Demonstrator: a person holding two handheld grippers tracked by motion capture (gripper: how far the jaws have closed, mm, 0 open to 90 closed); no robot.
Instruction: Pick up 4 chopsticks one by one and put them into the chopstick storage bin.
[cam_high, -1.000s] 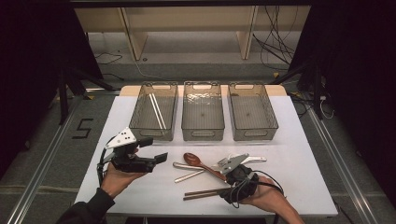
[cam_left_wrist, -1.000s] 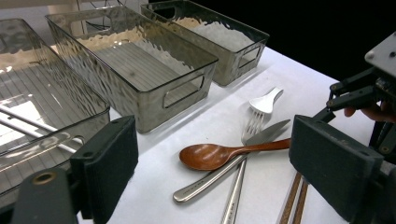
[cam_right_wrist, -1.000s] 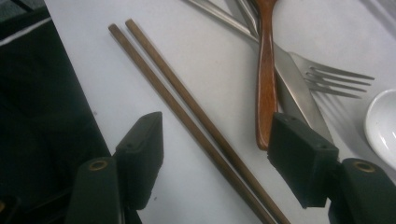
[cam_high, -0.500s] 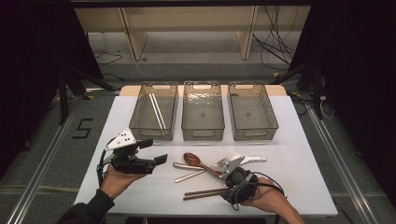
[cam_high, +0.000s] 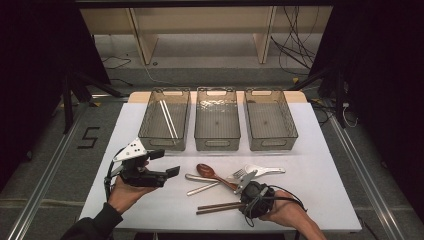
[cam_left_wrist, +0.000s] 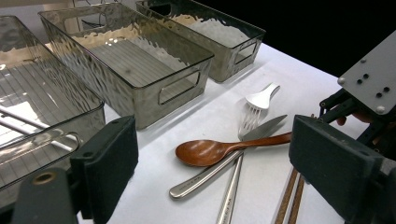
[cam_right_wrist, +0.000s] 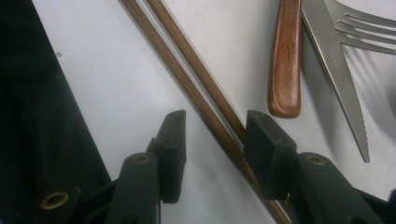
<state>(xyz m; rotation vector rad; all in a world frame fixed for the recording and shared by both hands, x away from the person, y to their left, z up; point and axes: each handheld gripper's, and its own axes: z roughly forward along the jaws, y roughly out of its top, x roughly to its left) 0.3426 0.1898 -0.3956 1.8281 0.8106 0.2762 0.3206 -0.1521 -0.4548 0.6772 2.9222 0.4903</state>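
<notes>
Right tongs (cam_right_wrist: 212, 140), lower centre of frame, just been closing, half-narrowed around brown chopsticks (cam_right_wrist: 196, 88) on bench (cam_high: 320, 165), not yet pinching. Left tongs (cam_left_wrist: 210, 186) wide, empty. Likely risk: one stick rolling free.

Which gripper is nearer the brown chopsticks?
Right. The right gripper straddles the brown chopsticks, jaws closing around them; the left gripper hovers apart, beyond the cutlery.
</notes>
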